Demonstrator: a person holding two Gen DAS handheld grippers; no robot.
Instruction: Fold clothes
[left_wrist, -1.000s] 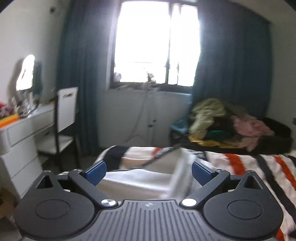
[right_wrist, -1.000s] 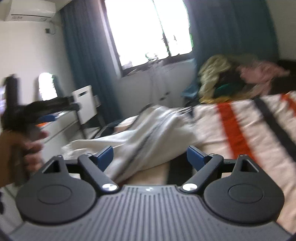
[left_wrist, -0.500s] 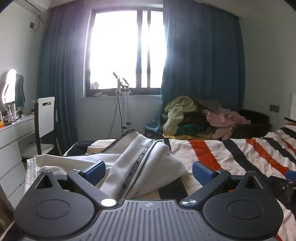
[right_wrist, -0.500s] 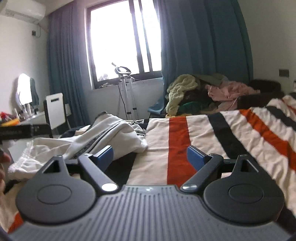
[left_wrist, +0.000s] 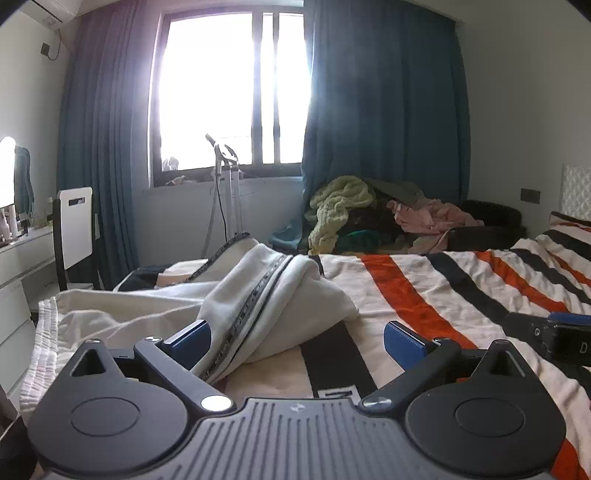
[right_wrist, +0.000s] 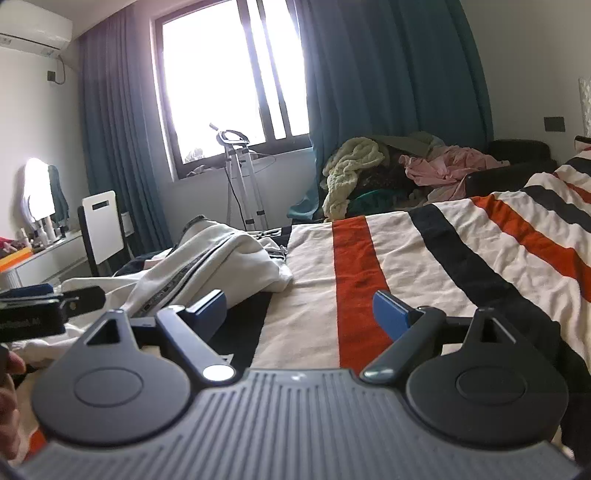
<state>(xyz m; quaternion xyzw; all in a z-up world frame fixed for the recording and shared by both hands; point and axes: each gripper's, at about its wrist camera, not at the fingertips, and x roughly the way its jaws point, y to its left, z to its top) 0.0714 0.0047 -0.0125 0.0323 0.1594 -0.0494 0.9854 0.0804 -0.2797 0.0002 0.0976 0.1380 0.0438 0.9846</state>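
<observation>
A crumpled white garment with a dark side stripe lies on the left part of the striped bed; it also shows in the right wrist view. My left gripper is open and empty, low over the bed just in front of the garment. My right gripper is open and empty, over the striped cover to the right of the garment. The left gripper's body shows at the right view's left edge, and the right gripper at the left view's right edge.
A heap of other clothes lies past the bed's far edge under the blue curtains. A garment steamer stand is by the window. A white chair and a dresser stand on the left.
Both grippers have come down and steadied low over the bed. The white garment, earlier lifted and moving, now lies at rest in a heap. Both grippers stay open.
</observation>
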